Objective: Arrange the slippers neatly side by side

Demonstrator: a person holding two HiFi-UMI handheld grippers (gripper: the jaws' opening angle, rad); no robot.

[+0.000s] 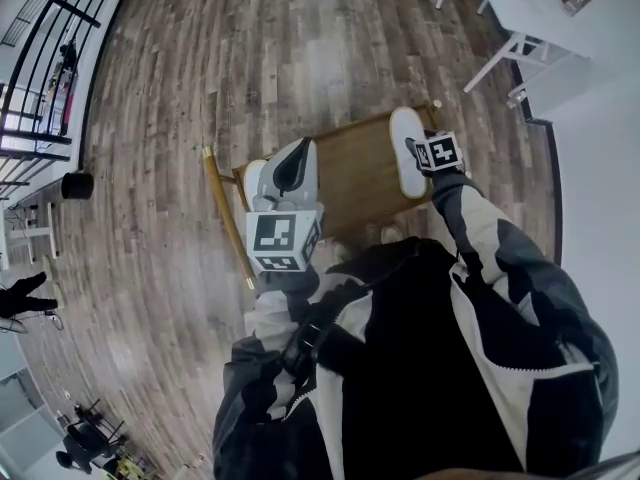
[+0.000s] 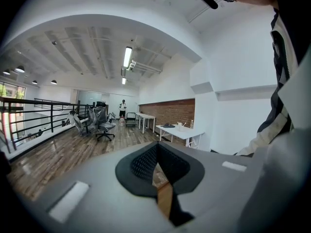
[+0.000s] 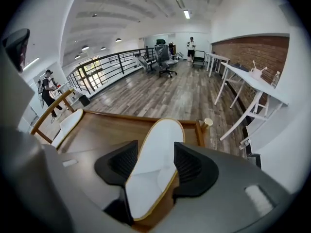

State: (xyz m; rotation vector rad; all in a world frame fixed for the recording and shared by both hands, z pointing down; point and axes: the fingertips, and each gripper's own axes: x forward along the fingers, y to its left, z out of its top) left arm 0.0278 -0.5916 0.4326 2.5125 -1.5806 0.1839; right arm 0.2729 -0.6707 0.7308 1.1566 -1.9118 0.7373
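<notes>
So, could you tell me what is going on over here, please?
A person is sorting two white slippers on a wooden surface with a hand-held gripper in each hand. The right hand-held gripper is open, straddling one slipper without gripping it. The left hand-held gripper is shut and empty, near the other slipper. The slippers lie well apart, not yet side by side.

Slipper [image 3: 154, 159]: white cloth, matt, tan edging. Table [image 3: 109, 127]: smooth brown wood, low sheen. Floor [image 1: 180, 88]: grained wood planks, glossy, with light reflections.
</notes>
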